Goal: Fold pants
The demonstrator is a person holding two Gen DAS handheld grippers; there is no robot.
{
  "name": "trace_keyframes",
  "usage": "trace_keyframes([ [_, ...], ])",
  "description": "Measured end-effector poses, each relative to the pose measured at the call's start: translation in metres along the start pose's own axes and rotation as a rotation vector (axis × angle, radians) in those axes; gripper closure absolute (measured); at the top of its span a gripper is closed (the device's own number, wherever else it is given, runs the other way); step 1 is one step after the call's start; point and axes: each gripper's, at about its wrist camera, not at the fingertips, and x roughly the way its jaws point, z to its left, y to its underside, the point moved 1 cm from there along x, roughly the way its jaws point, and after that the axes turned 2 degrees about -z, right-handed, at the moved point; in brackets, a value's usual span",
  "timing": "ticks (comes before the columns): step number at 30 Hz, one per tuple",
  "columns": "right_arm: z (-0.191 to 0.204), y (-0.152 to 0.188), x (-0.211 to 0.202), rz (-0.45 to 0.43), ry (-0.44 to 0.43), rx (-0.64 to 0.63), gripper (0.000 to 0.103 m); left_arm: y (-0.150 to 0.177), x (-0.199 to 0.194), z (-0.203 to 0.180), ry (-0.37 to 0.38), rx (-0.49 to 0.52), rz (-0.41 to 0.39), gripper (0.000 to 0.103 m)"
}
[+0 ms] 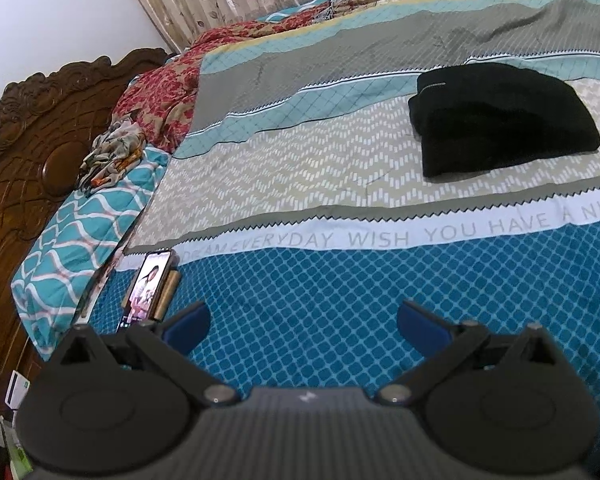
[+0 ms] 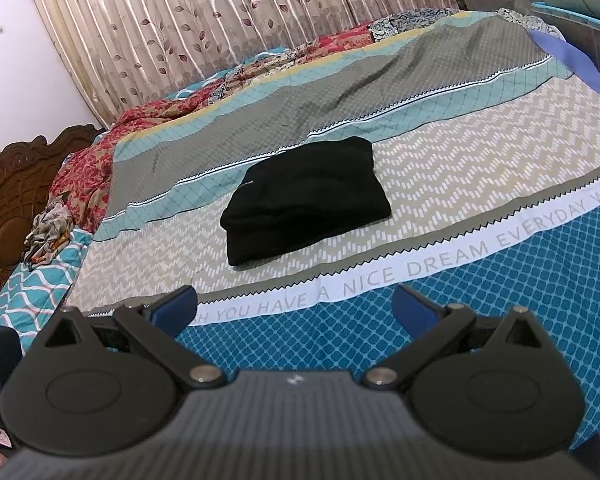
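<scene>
Patterned bedspread [image 2: 440, 168], folded black pants [image 2: 306, 196] well beyond both empty, spread claws.

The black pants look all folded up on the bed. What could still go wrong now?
Two things might. The folded black pants sit in soft stacked layers, so a bump from the open left gripper or right gripper could make them slump open. Also, a phone lies on the bedspread right by the left gripper's finger, so a careless swing might knock it.

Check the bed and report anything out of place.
A lit phone lies at the bedspread's near edge by the pillow. A crumpled scarf sits on that pillow. The black pants lie neatly folded.
</scene>
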Motion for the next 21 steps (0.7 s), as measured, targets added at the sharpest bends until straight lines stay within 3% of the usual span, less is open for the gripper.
trace_keyframes([
  [21, 0.000, 0.006, 0.003, 0.020, 0.007, 0.000, 0.000, 0.017, 0.012, -0.005, 0.020, 0.030, 0.065, 0.000],
])
